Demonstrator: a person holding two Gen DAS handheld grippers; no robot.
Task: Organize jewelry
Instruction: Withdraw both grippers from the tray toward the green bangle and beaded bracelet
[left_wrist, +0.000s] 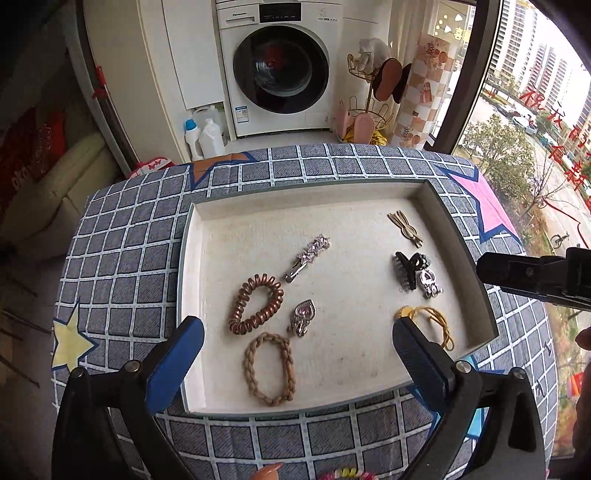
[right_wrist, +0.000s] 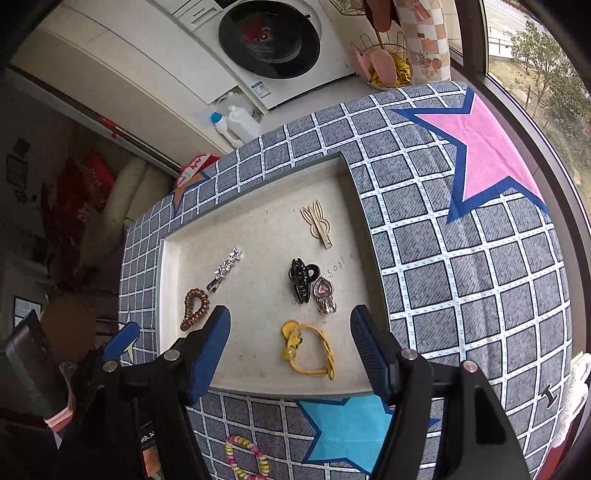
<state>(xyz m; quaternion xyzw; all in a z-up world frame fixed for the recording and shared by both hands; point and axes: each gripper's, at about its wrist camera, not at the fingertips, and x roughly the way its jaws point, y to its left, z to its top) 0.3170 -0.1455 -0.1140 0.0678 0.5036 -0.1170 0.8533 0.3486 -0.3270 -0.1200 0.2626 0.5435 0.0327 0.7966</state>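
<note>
A shallow white tray holds hair accessories. In the left wrist view: a copper spiral tie, a braided tan tie, a star clip, a heart pendant clip, a black claw clip, a second heart clip, a beige bunny clip and a yellow tie. My left gripper is open and empty over the tray's near side. My right gripper is open and empty, straddling the yellow tie.
A pastel beaded tie lies on the checked cloth in front of the tray. A washing machine, detergent bottles and a gold rack stand behind the table. A window is to the right.
</note>
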